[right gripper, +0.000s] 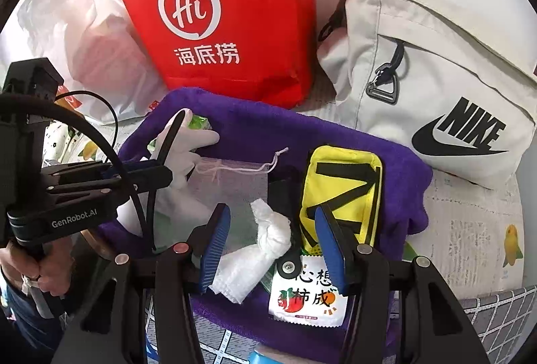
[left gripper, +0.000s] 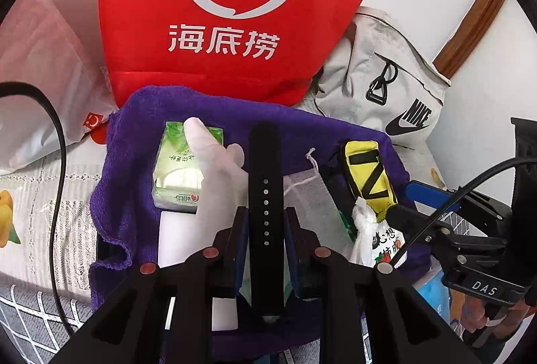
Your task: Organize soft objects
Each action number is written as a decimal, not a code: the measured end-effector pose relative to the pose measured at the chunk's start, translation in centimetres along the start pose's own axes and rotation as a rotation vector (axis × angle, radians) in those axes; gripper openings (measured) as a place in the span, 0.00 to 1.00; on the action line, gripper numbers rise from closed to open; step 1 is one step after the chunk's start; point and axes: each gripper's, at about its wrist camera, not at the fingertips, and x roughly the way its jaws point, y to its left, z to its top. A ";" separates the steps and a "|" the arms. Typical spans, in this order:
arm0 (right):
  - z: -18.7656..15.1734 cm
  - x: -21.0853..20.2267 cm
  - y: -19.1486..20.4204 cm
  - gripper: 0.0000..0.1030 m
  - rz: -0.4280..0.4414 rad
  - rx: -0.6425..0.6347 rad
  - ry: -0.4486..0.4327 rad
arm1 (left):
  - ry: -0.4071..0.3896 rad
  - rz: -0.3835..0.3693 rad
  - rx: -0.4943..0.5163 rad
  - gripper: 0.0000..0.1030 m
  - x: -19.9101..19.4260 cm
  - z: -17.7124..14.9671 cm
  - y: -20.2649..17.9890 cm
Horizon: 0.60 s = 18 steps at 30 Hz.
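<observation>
Because we want the long, floppy thing controlled along its length, our left hand-held gripper [left gripper: 265, 223] has its blue pads closed onto a black perforated watch strap [left gripper: 265, 183], which runs straight out toward 12 o'clock between the fingers, gripped near one end so the rest lies flat over the purple towel [left gripper: 214, 110]. Our right hand-held gripper [right gripper: 272, 250] stands wide open with nothing between its pads, hovering above a knotted white tissue wad [right gripper: 268, 236] at its centre; we judge it is lined up there to close on that wad next. Just at 5 o'clock of the wad lies a white snack packet [right gripper: 307, 297] printed with fruit, partly under the right finger, and at 1 o'clock a yellow pouch with black straps [right gripper: 342, 189] lies flat, part hidden behind that finger. Toward 11 o'clock a sheer drawstring bag [right gripper: 235, 176] is spread out, and beyond it a white glove [right gripper: 191, 142] rests across a green tissue pack [left gripper: 174, 169]. Everything soft sits gathered on the towel, which seems to serve as the sorting area on the bench [right gripper: 476, 223] with its fruit-print cloth. Farther off, at 12 o'clock, a red paper bag [right gripper: 228, 11] stands upright against the wall, a grey Nike backpack [right gripper: 436, 79] slumps at 2 o'clock, and a pale plastic bag [right gripper: 84, 38] sits at 10 o'clock; either of the bags could take the sorted items.
</observation>
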 end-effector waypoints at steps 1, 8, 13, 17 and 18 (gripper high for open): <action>0.0 -0.1 0.0 0.51 0.001 0.001 -0.002 | 0.001 -0.001 -0.002 0.20 0.0 0.0 0.0; 0.0 -0.8 -0.1 0.51 0.003 0.006 -0.016 | 0.017 0.046 -0.012 0.45 0.3 0.0 0.0; 0.1 -1.1 0.0 0.51 -0.001 0.001 -0.017 | 0.022 0.040 -0.038 0.60 -0.2 0.2 0.0; 0.1 -1.3 -0.1 0.52 -0.005 0.008 -0.022 | 0.021 0.054 -0.049 0.67 -0.8 0.4 0.1; 0.2 -1.3 -0.1 0.52 -0.006 0.011 -0.021 | 0.021 0.058 -0.054 0.67 -1.0 0.4 0.2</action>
